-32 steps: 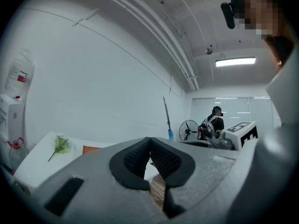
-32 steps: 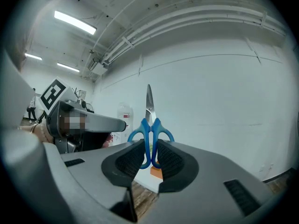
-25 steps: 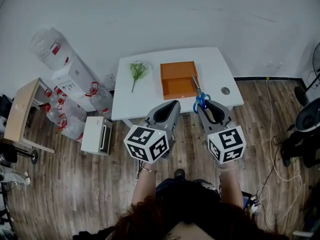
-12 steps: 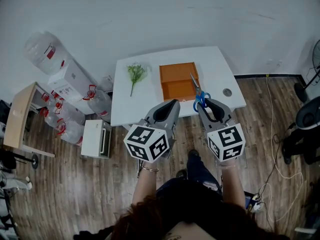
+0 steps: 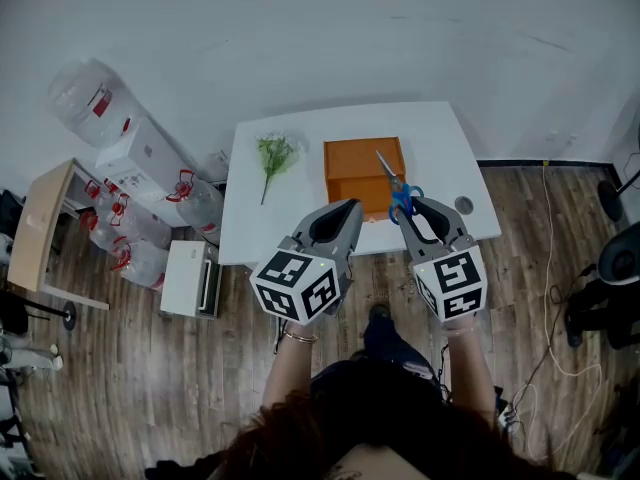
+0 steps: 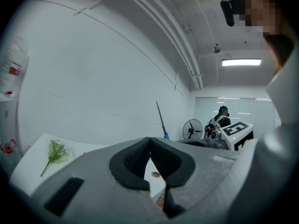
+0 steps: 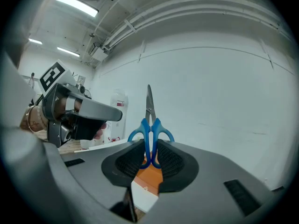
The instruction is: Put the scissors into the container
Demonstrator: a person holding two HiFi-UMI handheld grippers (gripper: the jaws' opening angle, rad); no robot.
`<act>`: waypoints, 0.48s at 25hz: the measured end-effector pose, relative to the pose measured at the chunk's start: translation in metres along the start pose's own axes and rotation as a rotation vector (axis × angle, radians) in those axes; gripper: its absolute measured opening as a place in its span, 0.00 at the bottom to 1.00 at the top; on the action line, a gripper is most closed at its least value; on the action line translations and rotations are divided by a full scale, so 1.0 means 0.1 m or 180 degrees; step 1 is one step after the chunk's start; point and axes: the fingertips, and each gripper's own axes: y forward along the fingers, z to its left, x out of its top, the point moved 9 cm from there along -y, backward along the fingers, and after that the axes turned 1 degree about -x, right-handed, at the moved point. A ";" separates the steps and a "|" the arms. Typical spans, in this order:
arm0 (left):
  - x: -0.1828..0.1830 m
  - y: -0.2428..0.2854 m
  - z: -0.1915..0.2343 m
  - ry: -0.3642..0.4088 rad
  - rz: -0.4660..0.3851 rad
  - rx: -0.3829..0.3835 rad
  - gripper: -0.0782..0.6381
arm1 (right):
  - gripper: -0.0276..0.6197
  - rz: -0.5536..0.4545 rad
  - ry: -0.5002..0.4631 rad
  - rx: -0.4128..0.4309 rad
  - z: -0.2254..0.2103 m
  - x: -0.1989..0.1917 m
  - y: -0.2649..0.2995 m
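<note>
The left tool (image 5: 348, 211) and the right tool (image 5: 412, 208) are built as smooth grey moulded shells that taper from a broad rear to a narrow front. The insides of the jaws are lined with black pads (image 6: 135, 158), whose surface is finely ribbed. A dark rectangular slot (image 6: 65, 196) is sunk into the grey shell beside the pads. At the rear of each tool a white cube (image 5: 295, 286) is fixed, and black square markers are printed on its faces. A thin bracelet (image 5: 297, 339) is worn on the left wrist. Dark clothing (image 5: 385, 393) is worn, and reddish-brown hair (image 5: 275, 448) is seen.
</note>
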 end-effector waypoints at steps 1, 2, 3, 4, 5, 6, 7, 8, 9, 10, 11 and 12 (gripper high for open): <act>0.01 0.06 0.04 -0.0003 0.0004 0.0012 0.13 | 0.16 0.0024 -0.0017 0.0021 -0.04 -0.02 0.06; 0.02 0.12 0.08 -0.0006 0.0006 0.0024 0.13 | 0.16 0.0048 -0.0037 0.0042 -0.09 -0.03 0.12; 0.03 0.19 0.13 -0.0009 0.0009 0.0036 0.13 | 0.16 0.0073 -0.0058 0.0061 -0.14 -0.05 0.19; 0.03 0.26 0.17 -0.0011 0.0013 0.0051 0.13 | 0.16 0.0097 -0.0079 0.0079 -0.19 -0.07 0.25; 0.03 0.32 0.22 -0.0013 0.0018 0.0067 0.13 | 0.16 0.0121 -0.0101 0.0100 -0.24 -0.09 0.31; 0.04 0.38 0.26 -0.0015 0.0022 0.0084 0.13 | 0.16 0.0147 -0.0125 0.0124 -0.29 -0.11 0.37; 0.05 0.44 0.30 -0.0018 0.0022 0.0102 0.13 | 0.16 0.0173 -0.0154 0.0150 -0.33 -0.12 0.43; 0.07 0.50 0.33 -0.0017 0.0018 0.0120 0.13 | 0.16 0.0199 -0.0185 0.0176 -0.38 -0.13 0.49; 0.09 0.56 0.37 -0.0011 0.0011 0.0139 0.13 | 0.16 0.0225 -0.0218 0.0202 -0.42 -0.14 0.54; 0.12 0.62 0.40 0.0001 0.0001 0.0159 0.13 | 0.16 0.0253 -0.0255 0.0227 -0.47 -0.15 0.60; 0.14 0.68 0.43 0.0011 -0.0009 0.0180 0.13 | 0.16 0.0285 -0.0298 0.0252 -0.52 -0.17 0.66; 0.16 0.73 0.47 0.0014 -0.0016 0.0201 0.13 | 0.16 0.0318 -0.0342 0.0277 -0.56 -0.19 0.72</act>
